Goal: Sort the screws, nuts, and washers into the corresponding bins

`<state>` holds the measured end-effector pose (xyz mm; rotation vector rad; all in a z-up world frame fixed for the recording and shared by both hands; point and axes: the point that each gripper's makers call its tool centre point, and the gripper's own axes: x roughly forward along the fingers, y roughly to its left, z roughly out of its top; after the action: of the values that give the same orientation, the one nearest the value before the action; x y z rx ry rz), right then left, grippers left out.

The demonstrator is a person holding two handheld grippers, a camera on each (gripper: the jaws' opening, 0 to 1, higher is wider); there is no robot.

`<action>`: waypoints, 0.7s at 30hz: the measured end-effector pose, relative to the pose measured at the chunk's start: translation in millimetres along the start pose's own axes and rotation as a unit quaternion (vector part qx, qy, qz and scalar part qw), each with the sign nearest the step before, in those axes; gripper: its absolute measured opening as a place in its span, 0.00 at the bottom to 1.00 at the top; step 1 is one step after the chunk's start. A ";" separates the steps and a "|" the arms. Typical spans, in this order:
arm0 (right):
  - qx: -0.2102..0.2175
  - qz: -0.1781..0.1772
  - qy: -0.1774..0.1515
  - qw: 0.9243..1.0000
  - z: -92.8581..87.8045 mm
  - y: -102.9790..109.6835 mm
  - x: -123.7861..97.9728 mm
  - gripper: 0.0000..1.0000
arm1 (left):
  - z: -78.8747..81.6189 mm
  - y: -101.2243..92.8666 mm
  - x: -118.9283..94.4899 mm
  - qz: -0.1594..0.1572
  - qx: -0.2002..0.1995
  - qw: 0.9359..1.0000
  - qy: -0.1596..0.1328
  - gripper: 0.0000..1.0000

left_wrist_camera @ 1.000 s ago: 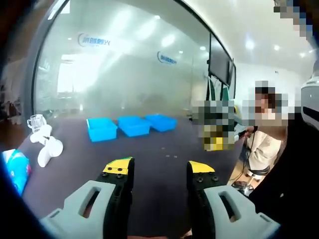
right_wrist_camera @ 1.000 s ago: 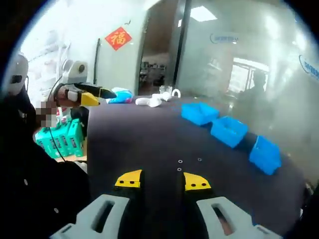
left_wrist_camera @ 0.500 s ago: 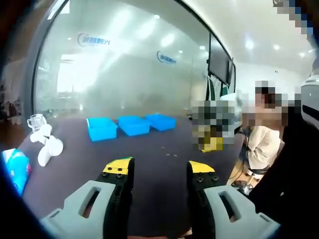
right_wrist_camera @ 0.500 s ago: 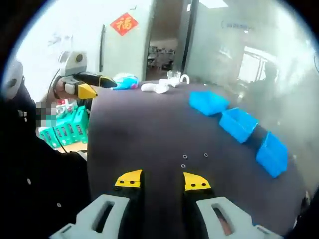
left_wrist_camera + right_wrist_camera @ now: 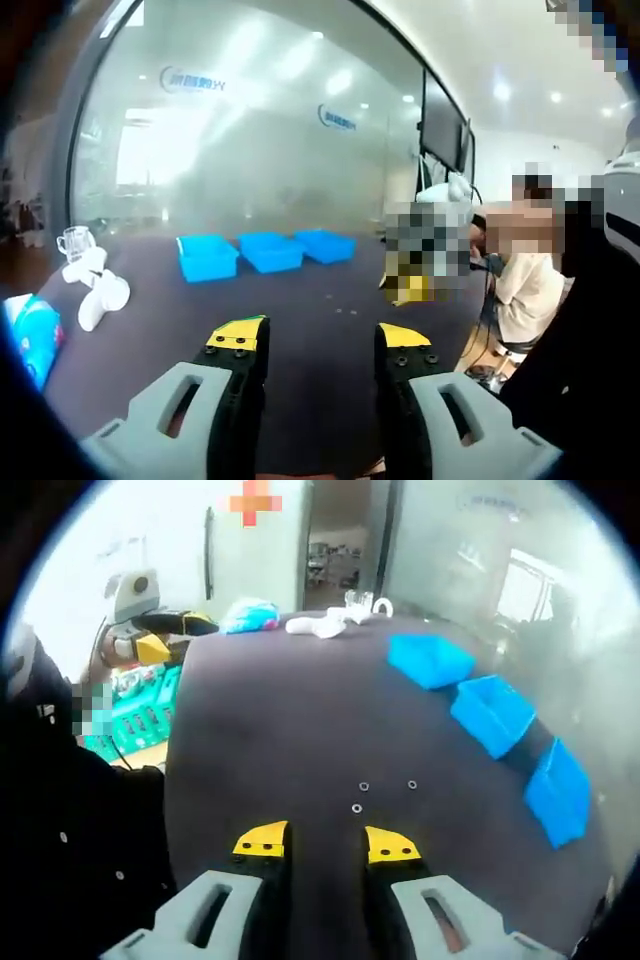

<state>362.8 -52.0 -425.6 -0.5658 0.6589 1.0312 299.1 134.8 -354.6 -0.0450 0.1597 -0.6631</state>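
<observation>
The left gripper [image 5: 318,345] was held above the dark worktop [image 5: 300,300], its fingers parted with nothing between them. The right gripper [image 5: 326,842] was likewise seen with fingers apart and empty. Three small metal pieces [image 5: 380,792] lay on the worktop just beyond the right fingers; whether screws, nuts or washers could not be told. Three blue bins [image 5: 492,712] stood in a row further off. White objects [image 5: 95,290] near the worktop edge were hard to make out
</observation>
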 end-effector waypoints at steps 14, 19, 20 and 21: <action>-0.046 0.045 0.088 0.994 -2.2 -12.6 27.7 0.22 | 0.7 0.8 -4.0 0.003 -0.003 1.000 -0.004 0.42; -0.065 0.050 0.114 0.990 -3.9 -18.7 38.5 0.21 | 0.7 3.0 -5.5 0.007 -0.005 1.000 -0.006 0.42; -0.065 0.052 0.118 0.990 -4.1 -19.7 40.1 0.21 | 0.6 3.2 -5.7 0.007 -0.006 1.000 -0.006 0.42; -0.065 0.055 0.121 0.989 -4.5 -20.3 41.6 0.21 | 0.5 3.3 -5.9 0.008 -0.006 1.000 -0.006 0.42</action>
<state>395.1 -39.1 -456.4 -0.7848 0.8484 1.1236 296.6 141.1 -353.6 -0.0585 0.1523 -0.6463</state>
